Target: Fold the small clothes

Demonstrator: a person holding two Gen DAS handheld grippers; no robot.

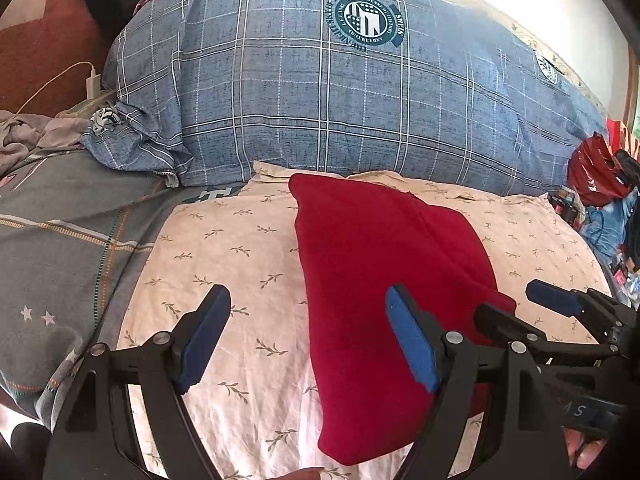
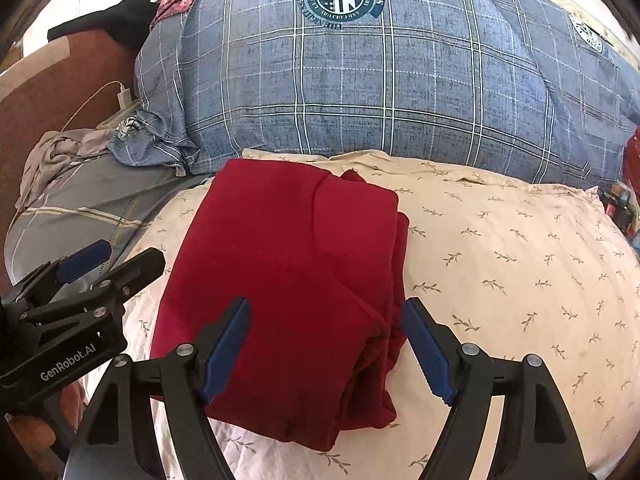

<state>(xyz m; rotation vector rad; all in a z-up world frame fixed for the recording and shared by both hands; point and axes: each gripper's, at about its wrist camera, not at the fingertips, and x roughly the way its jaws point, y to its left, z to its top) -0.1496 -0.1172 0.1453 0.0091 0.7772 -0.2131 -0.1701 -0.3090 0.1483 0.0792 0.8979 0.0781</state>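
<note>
A folded dark red garment (image 1: 372,276) lies on the cream leaf-print sheet (image 1: 224,264); it also shows in the right wrist view (image 2: 288,280). My left gripper (image 1: 306,300) is open and empty above the garment's left edge. My right gripper (image 2: 326,312) is open and empty above the garment's near right part, where folded layers stack up. The right gripper also shows in the left wrist view (image 1: 516,304), and the left gripper in the right wrist view (image 2: 124,254), both open.
A big blue plaid pillow (image 1: 340,92) lies behind the garment. A grey plaid quilt (image 1: 60,248) lies to the left, with a charger and cable (image 1: 93,78). A red bag and clutter (image 1: 596,176) sit at the right edge of the bed.
</note>
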